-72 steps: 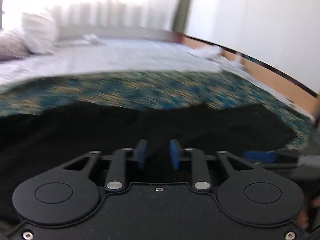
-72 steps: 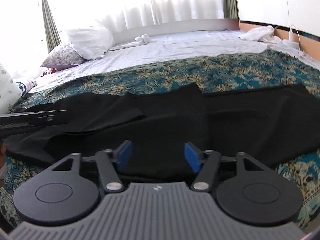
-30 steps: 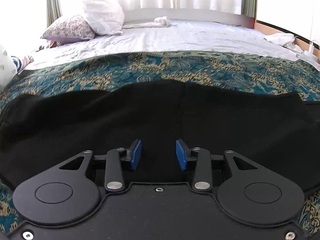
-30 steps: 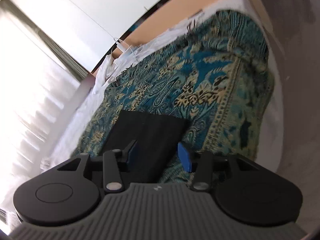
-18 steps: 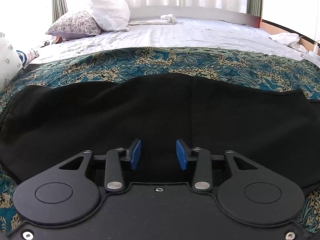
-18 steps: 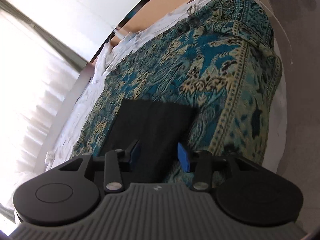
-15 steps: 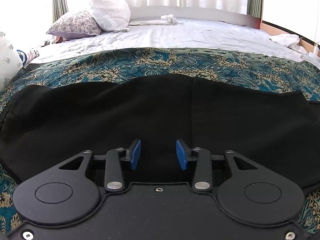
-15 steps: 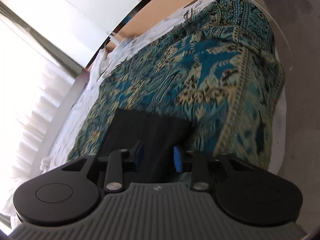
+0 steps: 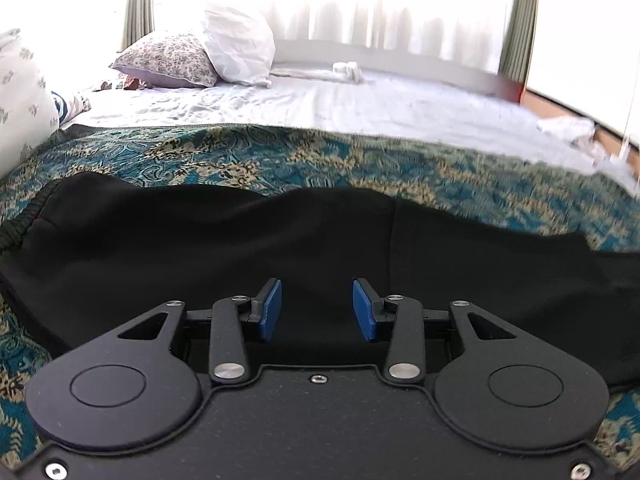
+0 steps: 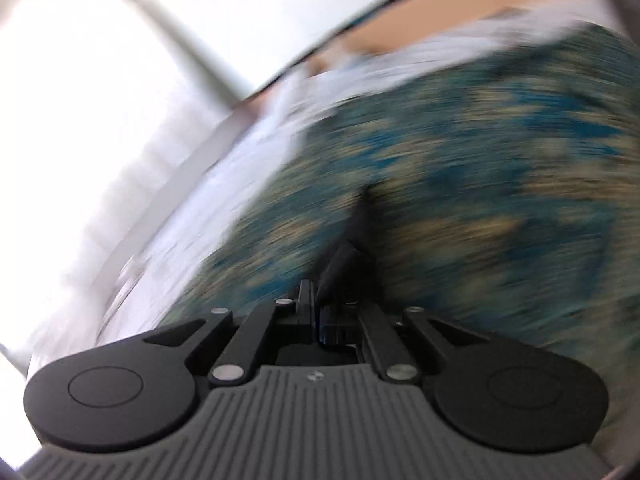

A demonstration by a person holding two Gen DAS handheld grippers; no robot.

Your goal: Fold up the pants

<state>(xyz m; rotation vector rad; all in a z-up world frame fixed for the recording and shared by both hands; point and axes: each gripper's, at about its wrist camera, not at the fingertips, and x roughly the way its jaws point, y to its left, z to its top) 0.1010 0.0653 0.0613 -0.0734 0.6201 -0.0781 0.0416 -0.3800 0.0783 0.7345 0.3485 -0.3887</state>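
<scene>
Right gripper (image 10: 326,320): jaws have just been closing and now stand together, pinched on a narrow fold of the pants (image 10: 352,248); black cloth runs straight ahead from the tips as a thin dark ridge.
Right view: heavily blurred — little else can be read near the fingers.
Beyond right fingers: the quilt (image 10: 480,184), teal and gold, fills the area ahead and to the right; a white sheet (image 10: 224,192) lies to the left, with a pale wall (image 10: 280,8) above it.
Left gripper (image 9: 317,306): fingers apart, blue pads (image 9: 269,312) facing each other with nothing between them; they hang over the pants without gripping — contact with the cloth cannot be told.
Pants, left view (image 9: 280,248): spread flat across the bed, directly under and ahead of the fingers, reaching far to both sides; the elastic waistband (image 9: 24,216) is at the far left.
Past the pants: a band of quilt (image 9: 320,160), then the sheet (image 9: 320,100).
Far left: two pillows (image 9: 236,48), one patterned, one white.
Far end: curtains (image 9: 400,4) against a bright window.
</scene>
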